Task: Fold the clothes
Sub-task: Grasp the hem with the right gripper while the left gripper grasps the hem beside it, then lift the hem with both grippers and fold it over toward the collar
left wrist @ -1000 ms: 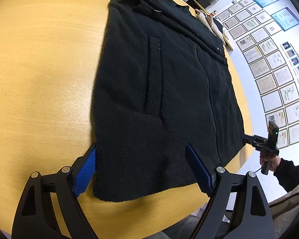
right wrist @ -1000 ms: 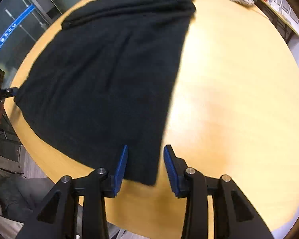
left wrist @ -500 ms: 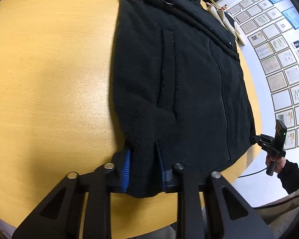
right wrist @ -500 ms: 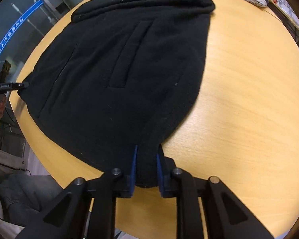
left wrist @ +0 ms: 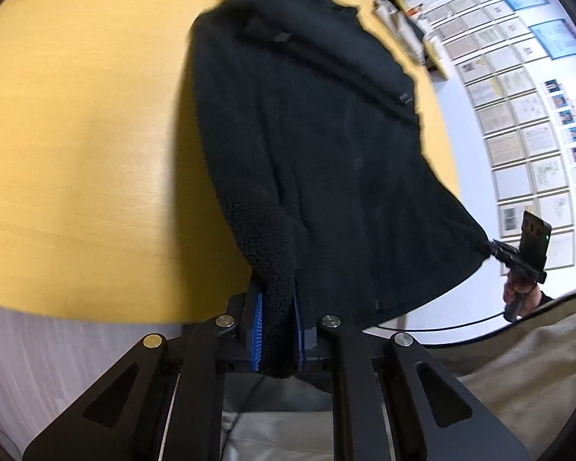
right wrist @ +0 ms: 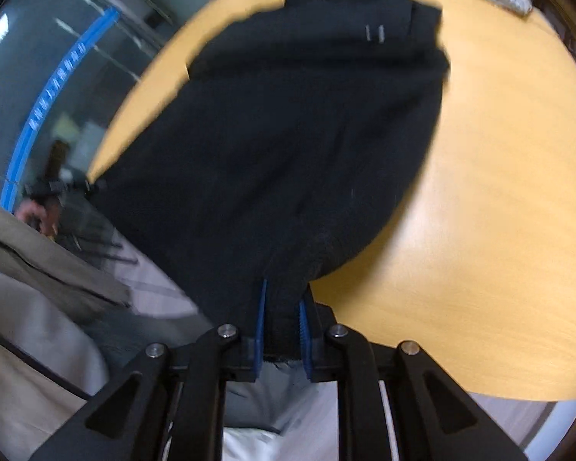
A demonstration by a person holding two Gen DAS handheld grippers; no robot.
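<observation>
Fleece hem corners, lying flat on the table a second ago, now sit clamped between the left gripper (left wrist: 277, 330) jaws and the right gripper (right wrist: 282, 324) jaws, lifting the black jacket (left wrist: 326, 153) off the wooden table (left wrist: 76, 134) beyond, ready to fold.

Motion blur smears the black fleece jacket (right wrist: 307, 146) and the worktop (right wrist: 499, 192) edge in the right wrist view, the jacket's pinched hem hides each claw's inner pad faces, its body covers the worktop beneath, and the wall's framed sheets (left wrist: 518, 115) are too small to read.
</observation>
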